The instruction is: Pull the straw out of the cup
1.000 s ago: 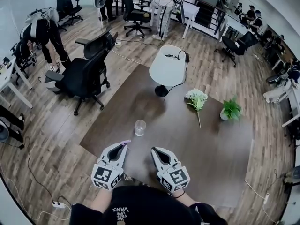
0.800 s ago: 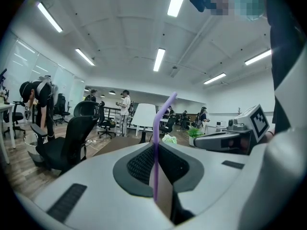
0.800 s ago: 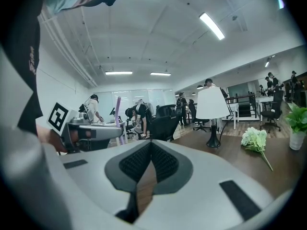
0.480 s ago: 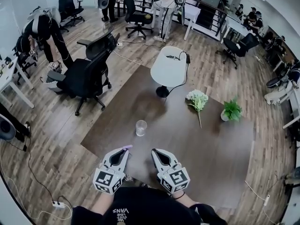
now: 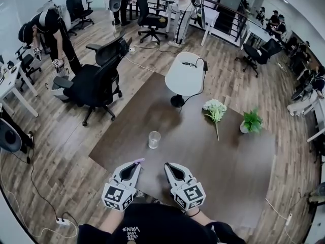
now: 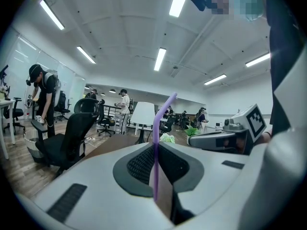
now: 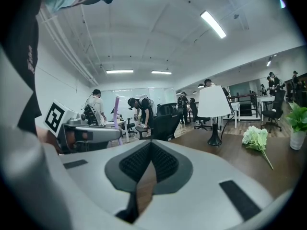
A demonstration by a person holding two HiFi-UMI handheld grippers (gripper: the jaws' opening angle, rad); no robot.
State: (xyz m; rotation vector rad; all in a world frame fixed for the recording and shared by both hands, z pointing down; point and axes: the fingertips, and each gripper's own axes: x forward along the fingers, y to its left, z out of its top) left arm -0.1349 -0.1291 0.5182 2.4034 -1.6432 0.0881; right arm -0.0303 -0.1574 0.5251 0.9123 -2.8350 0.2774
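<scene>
A clear glass cup point(image 5: 154, 139) stands upright on the dark brown table point(image 5: 213, 156), with no straw in it. My left gripper point(image 5: 136, 163) hovers short of the cup, near the table's front edge. It is shut on a purple straw point(image 5: 137, 160), which stands up between the pads point(image 6: 159, 128) in the left gripper view, bent at the top. My right gripper point(image 5: 168, 165) hangs beside the left one, shut with nothing between its jaws point(image 7: 149, 146). The straw point(image 7: 116, 110) also shows at the left of the right gripper view.
A white flower bunch point(image 5: 215, 111) lies at the table's back right, and a small green potted plant point(image 5: 251, 121) stands beside it. A round white side table point(image 5: 184, 75) stands behind the table. A black office chair point(image 5: 94, 83) stands to the left. Several people stand around the room.
My left gripper, with the straw in it, has drifted slightly back from the cup. The right gripper has kept still.
</scene>
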